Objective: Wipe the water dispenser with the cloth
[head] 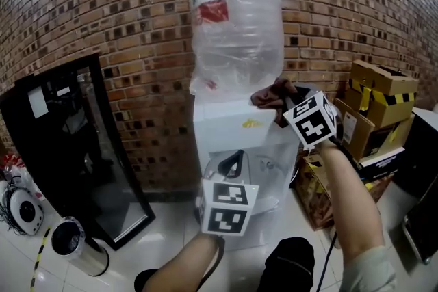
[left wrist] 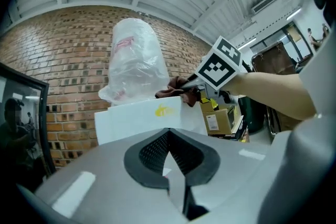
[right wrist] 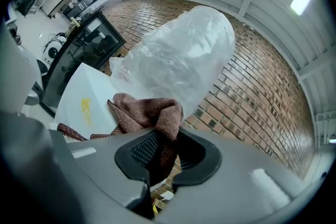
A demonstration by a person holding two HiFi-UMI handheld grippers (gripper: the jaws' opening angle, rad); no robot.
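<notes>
The right gripper [right wrist: 167, 140] pinches a brown terry cloth [right wrist: 144, 113] between its pads. The bunched cloth spills forward out of the jaws. In the head view it rests on the top right corner of the white water dispenser [head: 226, 128], at the foot of the bottle [head: 236, 10].

The left gripper [left wrist: 169, 138] has its jaws pressed together with nothing between them. It is held low before the dispenser's front, well apart from the cloth.

The bottle stands upside down on the dispenser and is wrapped in clear, crinkled plastic film. A red and white label [head: 212, 7] shows through the film, but its print is too blurred to read. The upper front panel of the dispenser carries a small yellow mark [head: 250, 124], a logo or a word; its letters cannot be made out.

A brick wall [head: 123, 10] runs behind. Left of the dispenser a black glass-fronted cabinet [head: 75, 140] leans against it, with a white sheet [head: 37, 102] stuck to it that is unreadable. A shiny metal bin [head: 76, 244] stands on the floor tiles beside the cabinet. On the right are stacked cardboard boxes [head: 380, 78]; the top one is bound with yellow-and-black striped tape [head: 384, 98]. The boxes' white labels are too small to read.
</notes>
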